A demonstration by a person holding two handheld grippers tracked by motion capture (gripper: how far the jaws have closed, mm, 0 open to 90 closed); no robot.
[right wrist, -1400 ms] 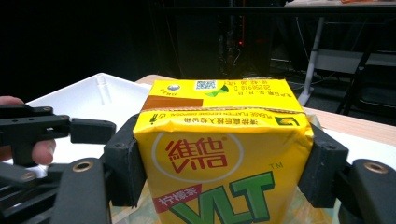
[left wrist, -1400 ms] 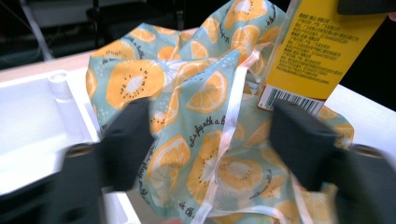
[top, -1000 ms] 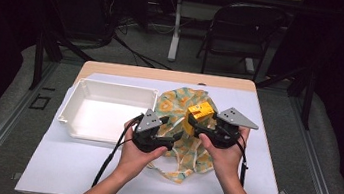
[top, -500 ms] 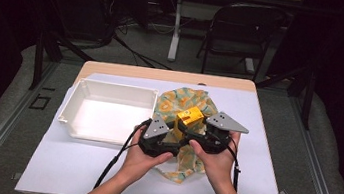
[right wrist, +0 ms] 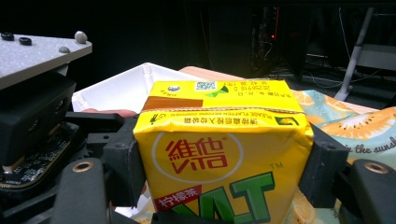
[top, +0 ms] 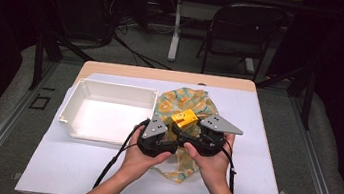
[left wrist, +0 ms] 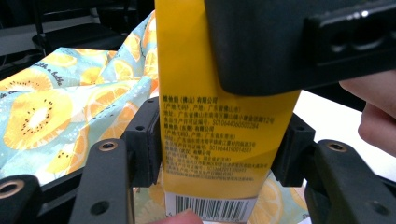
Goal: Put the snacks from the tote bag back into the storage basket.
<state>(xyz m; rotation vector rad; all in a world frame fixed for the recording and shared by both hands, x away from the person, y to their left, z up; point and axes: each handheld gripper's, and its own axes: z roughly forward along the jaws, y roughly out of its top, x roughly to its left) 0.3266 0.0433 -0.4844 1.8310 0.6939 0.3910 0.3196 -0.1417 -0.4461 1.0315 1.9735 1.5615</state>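
A: Status on the drink carton (top: pixel 184 119)?

B: Off the table, above the fruit-print cloth (top: pixel 199 103), beside the white tray (top: pixel 110 89). Gripped twice — left gripper (top: pixel 171 136) clenched on its narrow sides, right gripper (top: pixel 186 135) clamped across the front. Prob. a handover between hands.

A: Writing?

B: "VITA" logo, Chinese chars, "PLEASE FLATTEN BEFORE DISPOSAL", barcode — fine print illegible.

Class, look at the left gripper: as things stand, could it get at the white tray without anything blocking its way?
Probably not freely: the left gripper is shut on the yellow drink carton, which the right gripper also clamps. The white tray lies close beside it, with bare table between.
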